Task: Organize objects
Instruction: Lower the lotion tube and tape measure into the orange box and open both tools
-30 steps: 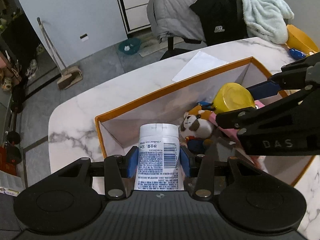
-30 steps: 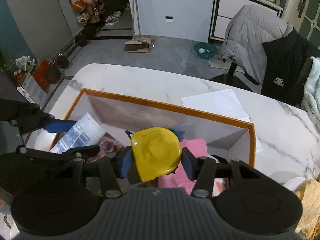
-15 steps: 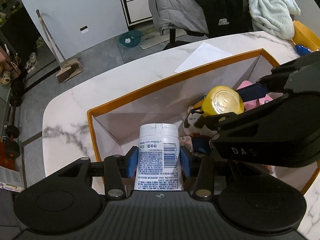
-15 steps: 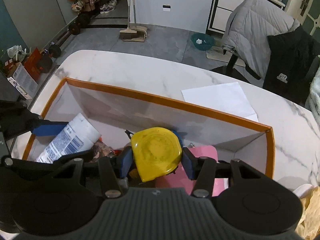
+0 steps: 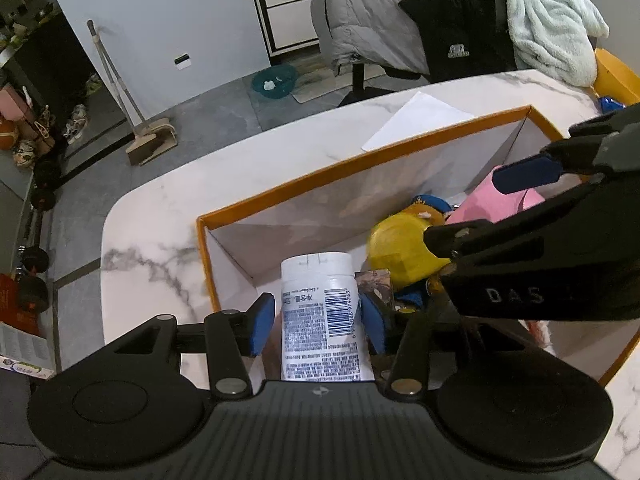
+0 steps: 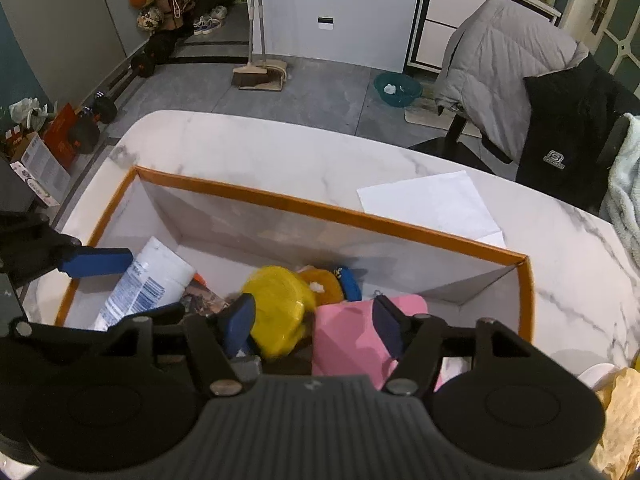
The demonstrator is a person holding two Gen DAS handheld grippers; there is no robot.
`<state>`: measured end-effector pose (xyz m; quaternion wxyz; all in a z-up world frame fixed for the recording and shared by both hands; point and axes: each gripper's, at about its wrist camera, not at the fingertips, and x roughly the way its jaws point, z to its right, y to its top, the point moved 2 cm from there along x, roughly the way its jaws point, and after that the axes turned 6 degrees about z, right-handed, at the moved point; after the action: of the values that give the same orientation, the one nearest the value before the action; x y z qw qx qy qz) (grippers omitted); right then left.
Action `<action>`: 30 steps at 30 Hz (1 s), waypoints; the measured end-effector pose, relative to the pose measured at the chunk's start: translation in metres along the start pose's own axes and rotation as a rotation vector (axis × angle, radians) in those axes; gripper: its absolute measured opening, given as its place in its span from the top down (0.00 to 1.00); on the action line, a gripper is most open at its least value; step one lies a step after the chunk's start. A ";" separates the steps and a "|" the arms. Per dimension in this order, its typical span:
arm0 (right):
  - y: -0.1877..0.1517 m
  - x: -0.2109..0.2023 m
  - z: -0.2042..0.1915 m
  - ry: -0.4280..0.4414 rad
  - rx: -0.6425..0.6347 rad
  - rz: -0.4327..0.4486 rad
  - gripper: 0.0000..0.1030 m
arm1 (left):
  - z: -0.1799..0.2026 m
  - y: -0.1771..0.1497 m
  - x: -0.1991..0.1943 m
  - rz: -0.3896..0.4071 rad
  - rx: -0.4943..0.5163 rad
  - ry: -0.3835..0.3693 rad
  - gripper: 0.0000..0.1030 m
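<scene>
Two grippers over an orange-rimmed box on a marble desk, both letting go.

The desk [image 6: 280, 148] carries the box [image 6: 328, 210], whose white interior holds a pink item [image 6: 348, 328], a yellow lid-like piece [image 6: 280, 312], a plush toy [image 6: 332, 284] and a white labelled bottle [image 5: 320, 312]. A sheet of paper [image 6: 432, 204] lies on the desk just beyond the box. The left gripper [image 5: 318, 322] has its jaws opening, blue pads just clear of the bottle between them. The right gripper [image 6: 316, 324] has its jaws opening too, the yellow piece loose below them inside the box.
</scene>
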<state>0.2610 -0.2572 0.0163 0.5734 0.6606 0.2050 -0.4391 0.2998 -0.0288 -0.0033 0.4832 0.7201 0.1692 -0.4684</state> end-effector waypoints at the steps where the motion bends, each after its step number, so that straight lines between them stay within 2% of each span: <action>1: -0.001 -0.003 -0.001 0.001 -0.002 0.000 0.35 | -0.001 0.000 -0.003 0.001 -0.004 0.000 0.43; 11: -0.012 -0.047 -0.006 -0.002 0.002 0.021 0.35 | 0.001 -0.006 -0.045 0.029 -0.002 0.020 0.39; 17: -0.025 -0.090 -0.009 0.017 0.023 0.057 0.28 | 0.006 -0.018 -0.074 0.058 -0.024 0.008 0.27; 20: -0.035 -0.109 -0.010 0.010 0.020 0.072 0.22 | 0.012 -0.025 -0.086 0.071 -0.031 0.010 0.24; 25: -0.049 -0.134 -0.019 -0.002 0.013 0.091 0.20 | 0.021 -0.035 -0.102 0.068 -0.061 0.037 0.22; 27: -0.053 -0.145 -0.022 -0.002 0.015 0.110 0.13 | 0.022 -0.040 -0.107 0.069 -0.092 0.035 0.20; 30: -0.059 -0.158 -0.023 -0.009 0.015 0.140 0.10 | 0.027 -0.049 -0.115 0.095 -0.093 0.038 0.14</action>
<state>0.1396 -0.1835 0.1099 0.5987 0.6755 0.1524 -0.4025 0.1941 -0.0045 0.0648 0.5344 0.7129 0.1657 -0.4227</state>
